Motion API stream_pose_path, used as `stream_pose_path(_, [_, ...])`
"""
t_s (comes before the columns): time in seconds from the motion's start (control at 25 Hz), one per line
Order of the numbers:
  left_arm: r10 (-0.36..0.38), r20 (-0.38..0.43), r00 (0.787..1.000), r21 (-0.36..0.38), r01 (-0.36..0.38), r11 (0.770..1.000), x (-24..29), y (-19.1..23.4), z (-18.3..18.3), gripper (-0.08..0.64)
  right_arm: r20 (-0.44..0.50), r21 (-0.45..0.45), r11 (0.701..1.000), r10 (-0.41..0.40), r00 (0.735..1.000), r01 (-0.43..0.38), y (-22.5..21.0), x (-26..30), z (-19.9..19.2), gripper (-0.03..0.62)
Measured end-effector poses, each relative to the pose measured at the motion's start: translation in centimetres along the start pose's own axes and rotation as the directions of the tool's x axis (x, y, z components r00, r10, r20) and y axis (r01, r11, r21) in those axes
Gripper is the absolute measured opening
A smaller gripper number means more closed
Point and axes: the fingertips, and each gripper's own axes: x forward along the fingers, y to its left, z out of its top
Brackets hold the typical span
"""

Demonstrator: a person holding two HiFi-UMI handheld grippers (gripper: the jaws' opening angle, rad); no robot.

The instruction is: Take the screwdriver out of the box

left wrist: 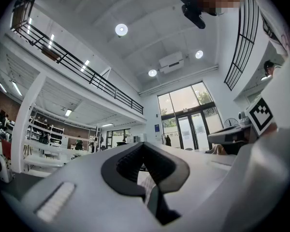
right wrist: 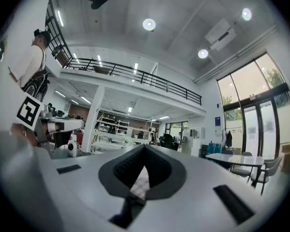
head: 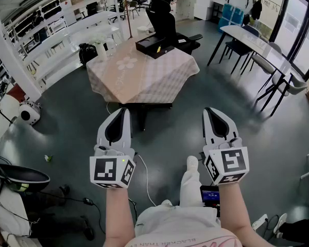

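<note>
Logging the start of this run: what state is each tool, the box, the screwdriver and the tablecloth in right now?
Left tool: shut, nothing between its jaws.
Right tool: shut, nothing between its jaws.
Tablecloth: spread out, draped over the edges.
Box: on the tablecloth's far end, untouched, top seemingly open.
Screwdriver: too small to make out.

I am looking into a large open-plan lab or workshop hall. The head view shows a grey floor [head: 211,102], a table with a checked cloth [head: 144,81], white shelving [head: 51,40] along one wall, a black office chair [head: 162,17] and a long white table [head: 252,42]. The gripper views show a railed mezzanine [right wrist: 135,76], round ceiling lights [left wrist: 121,30] and tall glass doors [left wrist: 186,127].
</note>
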Motion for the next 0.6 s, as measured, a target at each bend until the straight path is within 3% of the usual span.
stream_pose_path(0.36, [0.008,-0.002,1.000,-0.002,-0.008,1.000,-0.7,1.1,0.2,0.009,0.016,0.008,1.000,-0.029,0.999,0.029,0.4,0.0,0.4,0.005])
stream_pose_path(0.6, [-0.009,-0.015,1.000,-0.001,0.009,1.000,1.3,2.3,-1.2,0.009,0.030,0.061,0.998,-0.024,0.999,0.022,-0.1,2.5,-0.3,0.005])
